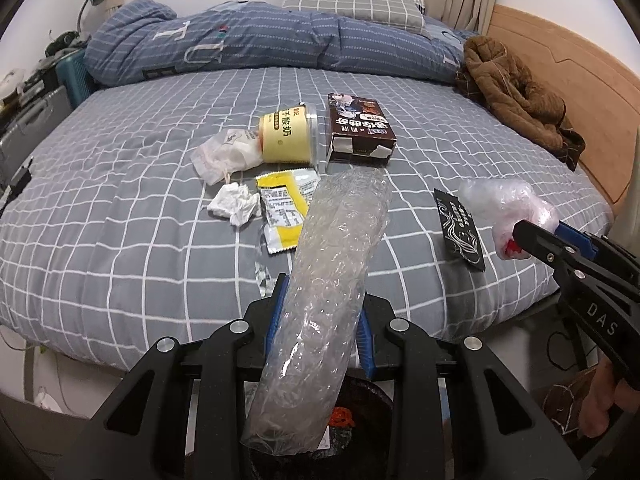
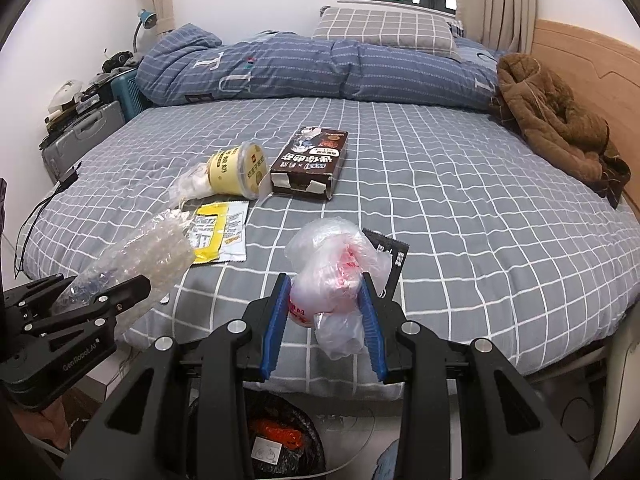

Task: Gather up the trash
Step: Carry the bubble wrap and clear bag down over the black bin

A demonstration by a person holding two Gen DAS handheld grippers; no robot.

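My left gripper [image 1: 320, 312] is shut on a long roll of clear bubble wrap [image 1: 328, 280] that sticks out past the fingers over the bed's near edge. My right gripper [image 2: 326, 304] is shut on a crumpled white plastic bag with red print [image 2: 336, 272]. Both hang above a black-lined trash bin [image 2: 280, 436] on the floor. On the grey checked bed [image 1: 120, 200] lie a yellow yogurt cup [image 1: 288, 136], a brown box [image 1: 358, 128], a yellow-white wrapper [image 1: 284, 204], crumpled tissues [image 1: 236, 204] and a black sachet [image 1: 460, 228].
A folded blue duvet [image 1: 240, 44] and a checked pillow [image 1: 352, 4] lie at the far side. A brown jacket [image 1: 516, 88] rests by the wooden headboard [image 1: 580, 92]. Suitcases and clutter [image 2: 80, 132] stand left of the bed. A person's hand [image 1: 604, 404] holds the right gripper's handle.
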